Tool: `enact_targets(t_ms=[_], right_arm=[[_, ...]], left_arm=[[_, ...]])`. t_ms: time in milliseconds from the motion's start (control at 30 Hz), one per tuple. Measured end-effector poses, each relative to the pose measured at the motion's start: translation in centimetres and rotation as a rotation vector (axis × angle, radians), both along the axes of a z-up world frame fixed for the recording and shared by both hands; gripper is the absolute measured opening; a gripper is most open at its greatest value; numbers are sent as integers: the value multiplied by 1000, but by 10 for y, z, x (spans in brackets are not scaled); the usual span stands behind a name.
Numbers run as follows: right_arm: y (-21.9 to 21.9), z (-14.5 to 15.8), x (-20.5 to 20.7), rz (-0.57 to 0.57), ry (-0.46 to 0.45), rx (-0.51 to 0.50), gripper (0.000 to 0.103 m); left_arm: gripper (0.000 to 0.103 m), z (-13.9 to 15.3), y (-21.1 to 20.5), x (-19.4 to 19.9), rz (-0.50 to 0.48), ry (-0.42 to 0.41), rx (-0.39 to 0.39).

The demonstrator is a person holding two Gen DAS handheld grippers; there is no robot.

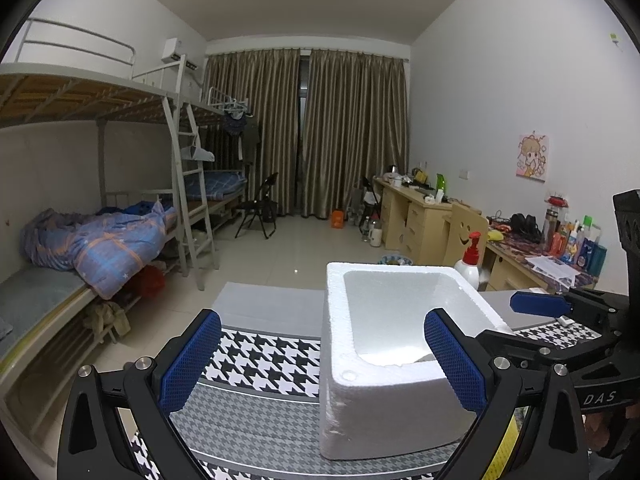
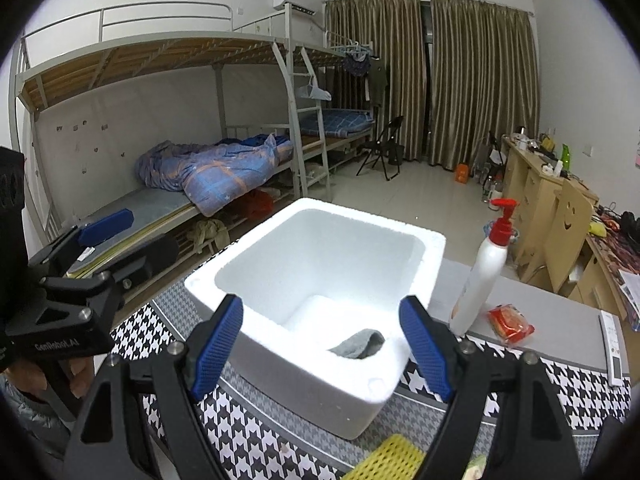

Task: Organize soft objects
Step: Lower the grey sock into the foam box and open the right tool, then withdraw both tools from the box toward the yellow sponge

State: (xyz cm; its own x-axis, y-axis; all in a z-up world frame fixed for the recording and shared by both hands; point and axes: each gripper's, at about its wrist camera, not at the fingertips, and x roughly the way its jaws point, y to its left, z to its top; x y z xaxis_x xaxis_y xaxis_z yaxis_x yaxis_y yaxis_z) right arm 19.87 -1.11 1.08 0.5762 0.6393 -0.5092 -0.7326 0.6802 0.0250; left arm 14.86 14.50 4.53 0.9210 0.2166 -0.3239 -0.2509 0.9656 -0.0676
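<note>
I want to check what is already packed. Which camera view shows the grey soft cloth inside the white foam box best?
The right wrist view: the grey soft cloth lies visible on the white foam box floor. In the left wrist view, the box's near wall hides it.

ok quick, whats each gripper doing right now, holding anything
Left gripper: open, holding nothing, beside the foam box.
Right gripper: open, holding nothing, jaws spread over the box's near rim.

Both grippers: black frames, silver screws, blue textured fingers (image 2: 218, 348); "DAS", "GenRobot.AI" lettering; grey padded sleeve.
</note>
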Motion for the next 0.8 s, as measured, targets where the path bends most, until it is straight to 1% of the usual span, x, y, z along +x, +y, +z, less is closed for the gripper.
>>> enact_targets(t_ms=[133, 200, 267, 333, 633, 800], right_arm=[[-8, -1, -5, -14, -11, 18, 88], [-10, -1, -8, -18, -20, 29, 92], [-14, 0, -11, -27, -32, 44, 99], [-16, 1, -13, -33, -43, 50, 102], [-29, 1, -13, -57, -52, 77, 102], [-32, 2, -17, -80, -77, 73, 102]], left_arm=[[102, 0, -3, -3, -5, 1, 1], [102, 1, -6, -6, -7, 1, 4], [102, 2, -10, -7, -10, 0, 5], [102, 2, -12, -9, -12, -3, 5], [102, 4, -18, -13, -19, -3, 10], [102, 5, -28, -14, -32, -4, 8]])
